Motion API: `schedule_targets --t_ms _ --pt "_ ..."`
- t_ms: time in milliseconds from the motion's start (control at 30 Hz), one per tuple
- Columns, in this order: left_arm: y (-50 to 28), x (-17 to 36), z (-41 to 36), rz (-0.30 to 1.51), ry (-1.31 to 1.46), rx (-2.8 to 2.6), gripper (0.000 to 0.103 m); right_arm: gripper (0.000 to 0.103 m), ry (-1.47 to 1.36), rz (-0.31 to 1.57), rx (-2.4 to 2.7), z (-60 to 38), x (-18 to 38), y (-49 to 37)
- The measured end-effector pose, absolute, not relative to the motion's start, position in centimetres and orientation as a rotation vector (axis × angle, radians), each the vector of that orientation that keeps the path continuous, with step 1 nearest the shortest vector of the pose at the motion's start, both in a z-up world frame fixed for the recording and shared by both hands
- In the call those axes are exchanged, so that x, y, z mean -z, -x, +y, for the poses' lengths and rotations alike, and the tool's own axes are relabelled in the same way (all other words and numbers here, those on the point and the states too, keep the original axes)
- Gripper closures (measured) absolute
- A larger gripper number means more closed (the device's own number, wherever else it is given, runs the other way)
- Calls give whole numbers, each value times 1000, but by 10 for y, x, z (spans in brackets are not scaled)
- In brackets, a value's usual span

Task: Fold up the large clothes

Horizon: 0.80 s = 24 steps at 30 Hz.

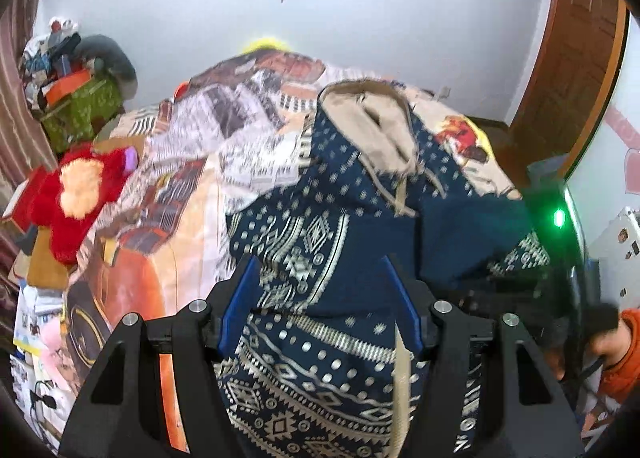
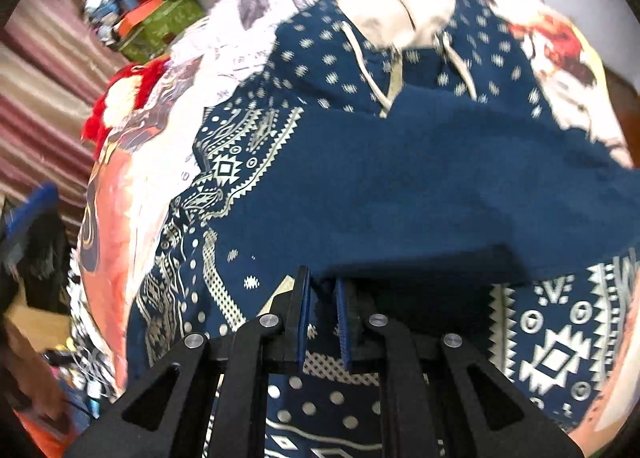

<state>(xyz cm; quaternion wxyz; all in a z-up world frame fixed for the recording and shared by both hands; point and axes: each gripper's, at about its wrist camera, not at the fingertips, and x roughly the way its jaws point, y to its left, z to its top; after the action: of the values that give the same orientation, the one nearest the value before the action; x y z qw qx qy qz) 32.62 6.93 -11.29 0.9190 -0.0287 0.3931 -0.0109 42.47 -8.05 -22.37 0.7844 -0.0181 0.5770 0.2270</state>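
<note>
A navy hoodie [image 1: 320, 250] with cream geometric print and a beige-lined hood [image 1: 368, 118] lies on the bed. It also shows in the right wrist view [image 2: 400, 178]. My left gripper [image 1: 320, 270] is open just above the hoodie's body, fingers apart and holding nothing. My right gripper [image 2: 322, 282] is shut on a plain navy part of the hoodie and holds it lifted across the body. The sleeve fold hides what lies under it. The right gripper's body [image 1: 560, 218], with a green light, shows at the right of the left wrist view.
The bed has a patterned orange and white cover [image 1: 192, 178]. A red plush toy [image 1: 80, 186] lies at its left edge. A green box with clutter [image 1: 84, 106] stands by the striped curtain. A wooden door [image 1: 576, 70] is at the right.
</note>
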Motion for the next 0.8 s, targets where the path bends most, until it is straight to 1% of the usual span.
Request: schedule_targets --t_ms 100,267,467,800 --pt "-332 102 63 790 78 39 38 94 82 1197 -508 -86 215 -418" --pt "-343 97 44 800 67 63 37 94 125 1191 -514 -96 208 -413" --pt "-361 104 -1 835 7 140 37 94 5 1110 -508 -148 182 -405" --pt "-392 156 -113 977 -162 366 37 94 -135 795 -321 -274 114 -377"
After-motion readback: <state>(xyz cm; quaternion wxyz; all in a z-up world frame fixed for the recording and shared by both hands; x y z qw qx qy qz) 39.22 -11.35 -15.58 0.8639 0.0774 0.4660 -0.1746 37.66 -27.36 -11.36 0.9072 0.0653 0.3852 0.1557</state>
